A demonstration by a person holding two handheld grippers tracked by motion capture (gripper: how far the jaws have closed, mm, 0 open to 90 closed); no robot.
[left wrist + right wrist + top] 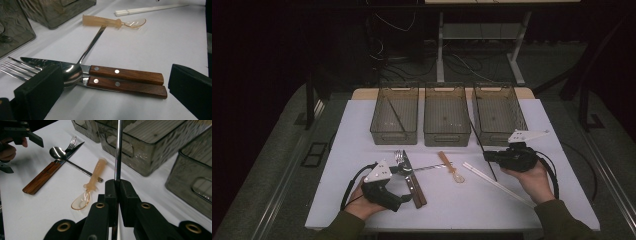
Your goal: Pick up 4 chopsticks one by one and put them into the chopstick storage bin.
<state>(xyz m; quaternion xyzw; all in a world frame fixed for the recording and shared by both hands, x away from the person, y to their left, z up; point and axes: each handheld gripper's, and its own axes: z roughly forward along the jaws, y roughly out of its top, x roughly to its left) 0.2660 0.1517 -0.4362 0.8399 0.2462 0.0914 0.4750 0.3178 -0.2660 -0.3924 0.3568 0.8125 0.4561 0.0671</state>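
Your right tongs [117,192] are clamped on a thin metal chopstick [118,150], which rises between the jaws toward the middle smoky bin [446,116] and the right bin [499,114]. In the high view that chopstick [479,145] slants across the gap between those two bins, above the white surface [552,165]. Your left tongs [112,95] stand wide apart with nothing between the pads, just beside the wood-handled knife [125,73] and wood-handled fork [127,86], which lie touching side by side. A steel spoon [72,73] rests across them. The amber plastic spoon [451,167] and white chopsticks [497,184] lie between your hands.
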